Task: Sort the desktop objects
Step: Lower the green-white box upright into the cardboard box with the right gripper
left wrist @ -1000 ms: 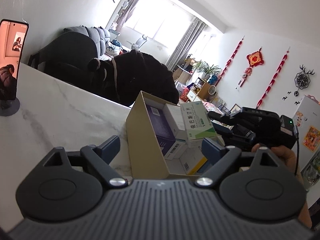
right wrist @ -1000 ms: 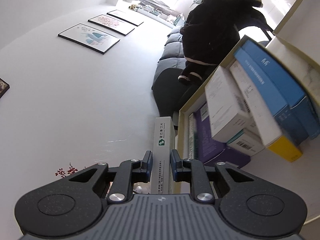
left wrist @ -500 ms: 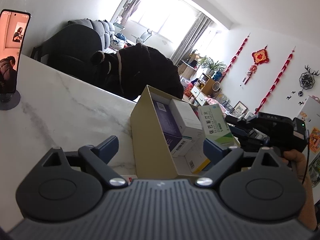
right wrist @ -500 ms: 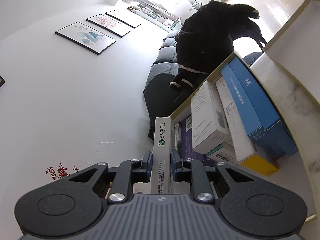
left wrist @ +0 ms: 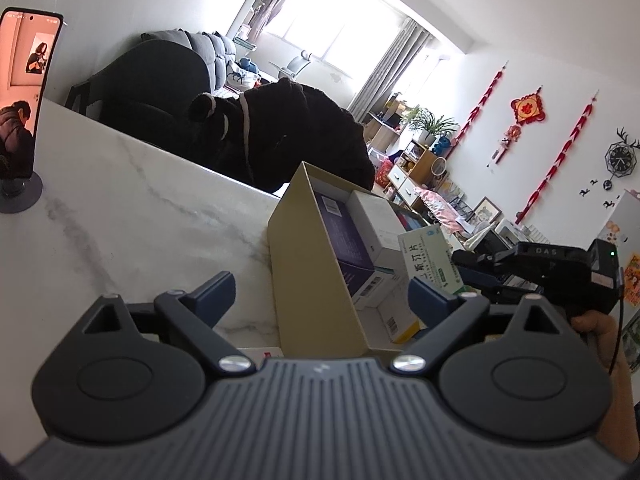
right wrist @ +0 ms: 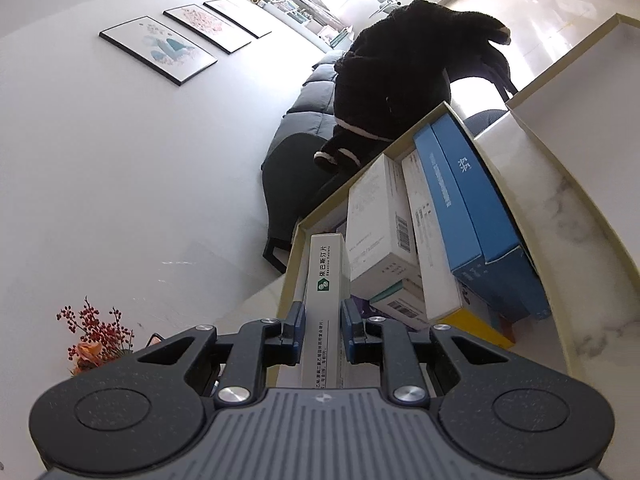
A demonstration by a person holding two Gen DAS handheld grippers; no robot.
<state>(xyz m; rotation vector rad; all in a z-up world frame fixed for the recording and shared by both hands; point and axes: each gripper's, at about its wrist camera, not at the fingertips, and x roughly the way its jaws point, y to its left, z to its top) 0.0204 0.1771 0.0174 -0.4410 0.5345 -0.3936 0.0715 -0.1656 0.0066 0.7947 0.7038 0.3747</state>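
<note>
Left wrist view: we hold the left gripper [left wrist: 320,300] with its fingers spread wide on either side of the near corner of the tan cardboard box [left wrist: 316,280], not pressing it. The box stands on the white marble-patterned tabletop [left wrist: 140,208].

Right wrist view: our right gripper [right wrist: 322,332] pinches a slim white-and-green medicine carton [right wrist: 325,280] between its blue pads. Four Chinese characters and a small green logo are printed on its narrow face; the fine Latin line beside them is too small for us to read. The carton's far end sits just over the box's rim, beside a white carton [right wrist: 380,228] bearing barcodes and a blue carton [right wrist: 460,200] with white Chinese lettering.

From the left wrist view, the right gripper's body carries the letters "DAS". A phone on a round stand [left wrist: 24,100] occupies the table's far left, screen lit.
</note>
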